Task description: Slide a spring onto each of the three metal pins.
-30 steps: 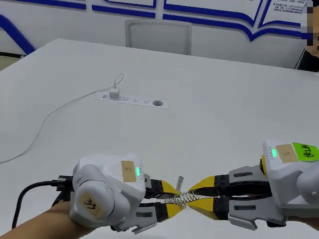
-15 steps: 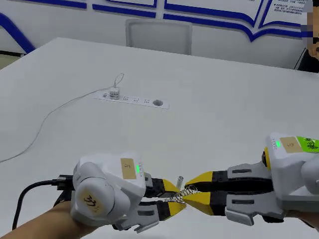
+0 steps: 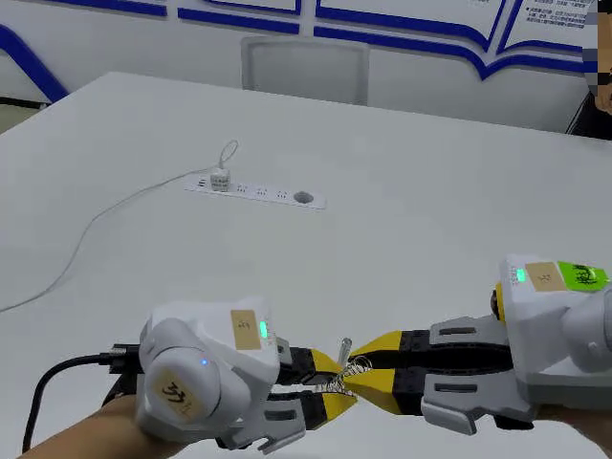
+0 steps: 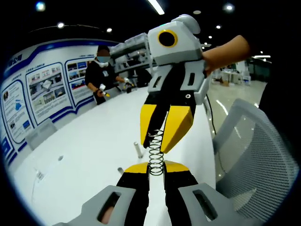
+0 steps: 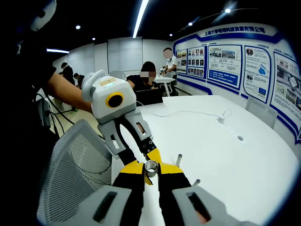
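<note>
Spring (image 3: 345,375) | left tool (image 3: 334,384) and right tool (image 3: 358,379) both clench it | white table (image 3: 430,239), power strip (image 3: 256,192), blue-striped wall (image 3: 411,67)

Upright pin (image 3: 345,345) close ahead, power strip (image 3: 254,193) far

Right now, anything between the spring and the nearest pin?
Nothing visible: the spring sits just beside the pin, with open air between. But the left gripper and right gripper each clamp an end, so neither end looks free yet.
</note>
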Available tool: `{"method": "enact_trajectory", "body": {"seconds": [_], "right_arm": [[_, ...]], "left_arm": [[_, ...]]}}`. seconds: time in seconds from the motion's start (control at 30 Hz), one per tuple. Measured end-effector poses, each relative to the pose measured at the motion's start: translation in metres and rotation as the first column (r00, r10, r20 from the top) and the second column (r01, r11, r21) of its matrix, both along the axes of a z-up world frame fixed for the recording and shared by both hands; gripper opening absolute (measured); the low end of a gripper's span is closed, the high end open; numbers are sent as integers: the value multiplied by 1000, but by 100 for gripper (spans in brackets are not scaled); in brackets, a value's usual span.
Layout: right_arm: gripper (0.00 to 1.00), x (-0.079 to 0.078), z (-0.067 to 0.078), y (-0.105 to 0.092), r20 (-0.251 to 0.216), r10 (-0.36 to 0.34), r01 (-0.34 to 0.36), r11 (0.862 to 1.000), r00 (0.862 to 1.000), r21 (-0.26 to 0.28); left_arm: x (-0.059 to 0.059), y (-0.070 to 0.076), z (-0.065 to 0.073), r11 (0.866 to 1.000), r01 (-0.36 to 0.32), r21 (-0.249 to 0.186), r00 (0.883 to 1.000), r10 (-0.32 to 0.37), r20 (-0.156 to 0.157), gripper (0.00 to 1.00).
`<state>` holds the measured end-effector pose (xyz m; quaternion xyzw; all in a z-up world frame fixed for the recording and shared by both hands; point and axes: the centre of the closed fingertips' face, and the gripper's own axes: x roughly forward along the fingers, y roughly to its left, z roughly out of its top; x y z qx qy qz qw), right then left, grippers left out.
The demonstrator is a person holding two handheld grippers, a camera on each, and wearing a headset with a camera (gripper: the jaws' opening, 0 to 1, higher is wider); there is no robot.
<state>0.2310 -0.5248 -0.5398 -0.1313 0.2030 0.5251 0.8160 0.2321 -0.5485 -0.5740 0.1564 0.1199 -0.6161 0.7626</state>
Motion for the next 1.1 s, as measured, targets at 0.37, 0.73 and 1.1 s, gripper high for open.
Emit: {"method": "enact_trajectory", "body": {"seconds": [0.37,0.73,1.1], "right_arm": [[11,8,9,5,-1,-37,37,999,999,38],[11,18,4,-9,3,-91,91,996,996,9],[11,26,-6,-32,16,-150,151,988,989,-38]], "left_arm": [[9,9,5,997,-63,-36,998,64,23,15],[19,27,3,984,-168,-61,985,169,19,38],[31,64,0,939,-330,-97,940,336,54,59]]}}
